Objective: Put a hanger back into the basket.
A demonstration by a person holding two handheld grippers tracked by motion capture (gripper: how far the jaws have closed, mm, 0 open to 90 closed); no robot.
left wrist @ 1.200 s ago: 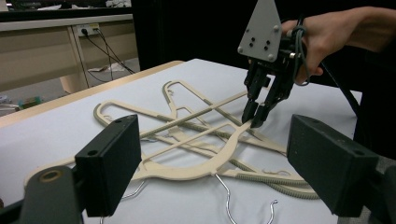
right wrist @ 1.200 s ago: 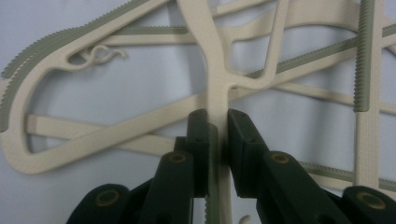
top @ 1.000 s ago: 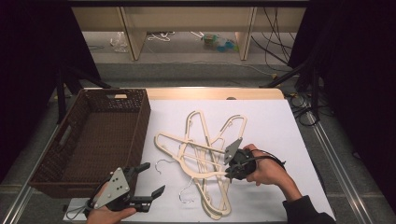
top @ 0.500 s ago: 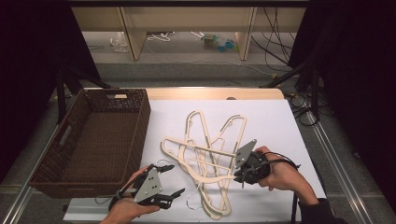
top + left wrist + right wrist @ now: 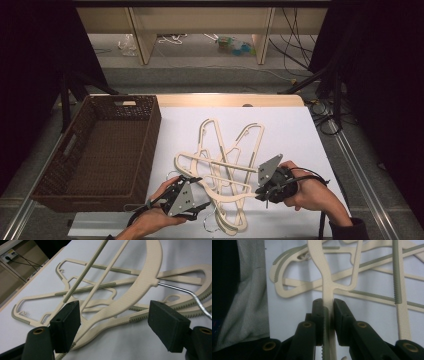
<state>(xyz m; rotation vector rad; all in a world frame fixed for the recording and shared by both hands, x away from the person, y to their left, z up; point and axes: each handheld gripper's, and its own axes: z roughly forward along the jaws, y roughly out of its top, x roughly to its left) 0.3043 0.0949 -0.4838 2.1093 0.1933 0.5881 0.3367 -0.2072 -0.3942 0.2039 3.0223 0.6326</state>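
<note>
Right claw [image 5: 328,315] pinching hanger arm [image 5: 325,277], left claw [image 5: 115,327] spread and closing astride hanger shoulder [image 5: 140,287], basket [image 5: 150,130] alongside.

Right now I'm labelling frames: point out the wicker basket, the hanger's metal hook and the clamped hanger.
wicker basket [image 5: 150,145], high view, right wall.
metal hook [image 5: 185,291], left gripper view, wire bend.
clamped hanger [image 5: 325,287], right gripper view, narrow neck.

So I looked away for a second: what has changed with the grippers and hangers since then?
The left gripper moved in from the table's near edge to the hangers, its jaws closing around one arm without pinching it. The right gripper stayed clamped on its hanger. The basket stayed put.
</note>
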